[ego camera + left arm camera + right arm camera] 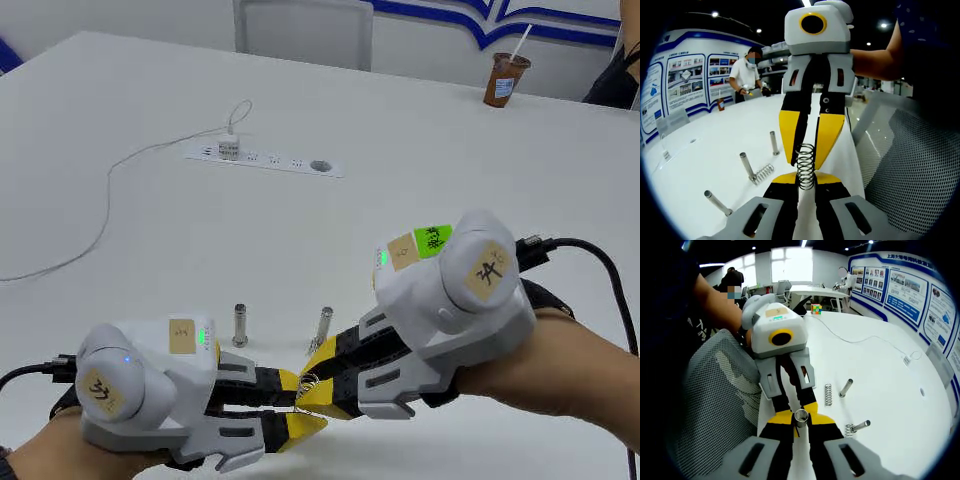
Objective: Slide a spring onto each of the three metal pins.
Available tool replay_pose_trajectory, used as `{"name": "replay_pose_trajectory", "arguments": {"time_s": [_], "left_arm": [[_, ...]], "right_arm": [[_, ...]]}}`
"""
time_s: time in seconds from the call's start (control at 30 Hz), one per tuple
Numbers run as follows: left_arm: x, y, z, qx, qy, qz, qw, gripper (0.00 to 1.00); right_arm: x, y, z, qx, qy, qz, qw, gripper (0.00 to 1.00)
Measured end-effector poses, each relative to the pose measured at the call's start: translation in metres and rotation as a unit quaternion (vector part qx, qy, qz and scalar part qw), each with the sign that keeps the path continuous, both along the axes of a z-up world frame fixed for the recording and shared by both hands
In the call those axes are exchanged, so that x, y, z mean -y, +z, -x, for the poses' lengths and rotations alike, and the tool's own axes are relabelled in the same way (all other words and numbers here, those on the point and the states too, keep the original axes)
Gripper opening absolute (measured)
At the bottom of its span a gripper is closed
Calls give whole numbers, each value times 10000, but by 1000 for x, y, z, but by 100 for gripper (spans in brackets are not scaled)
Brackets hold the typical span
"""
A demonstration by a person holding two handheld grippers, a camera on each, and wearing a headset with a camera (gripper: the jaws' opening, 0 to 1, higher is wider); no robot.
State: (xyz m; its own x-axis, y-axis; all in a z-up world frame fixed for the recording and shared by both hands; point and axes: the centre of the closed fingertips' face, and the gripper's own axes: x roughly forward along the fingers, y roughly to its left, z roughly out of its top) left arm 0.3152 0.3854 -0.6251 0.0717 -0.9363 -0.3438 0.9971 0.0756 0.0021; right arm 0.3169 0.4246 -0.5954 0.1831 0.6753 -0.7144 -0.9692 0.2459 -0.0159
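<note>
Head view: on the white table (300, 220) my left gripper (300, 405) and right gripper (318, 385) meet tip to tip, both pinching one spring (308, 381), its long axis running from one to the other. Just beyond the tips stands a tilted pin (323, 328), nearer my right gripper; an upright pin (240, 325) is farther left.

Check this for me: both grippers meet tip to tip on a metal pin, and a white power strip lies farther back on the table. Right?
Not quite. Between the tips of the left gripper and the right gripper is a spring, not a metal pin; the left gripper view shows its coils. The white power strip does lie farther back on the table.
</note>
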Motion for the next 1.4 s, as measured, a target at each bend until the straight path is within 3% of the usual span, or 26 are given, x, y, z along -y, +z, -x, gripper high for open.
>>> {"name": "replay_pose_trajectory", "arguments": {"time_s": [0.23,0.5,0.7,1.03,1.4], "left_arm": [[-5,1,-2,-29,70,-7,10000,17],[-26,1,-14,-147,420,34,9990,27],[-47,4,-24,-332,786,105,9963,39],[-68,6,-34,-377,1232,165,9915,49],[-79,7,-40,-390,1544,182,9871,59]], "right_arm": [[9,4,-6,44,-172,-21,9998,12],[23,6,-10,60,-405,-2,9992,12],[35,8,-16,84,-629,0,9980,12],[59,16,-24,160,-995,-14,9949,12],[94,32,-40,311,-1481,-50,9885,12]]}}
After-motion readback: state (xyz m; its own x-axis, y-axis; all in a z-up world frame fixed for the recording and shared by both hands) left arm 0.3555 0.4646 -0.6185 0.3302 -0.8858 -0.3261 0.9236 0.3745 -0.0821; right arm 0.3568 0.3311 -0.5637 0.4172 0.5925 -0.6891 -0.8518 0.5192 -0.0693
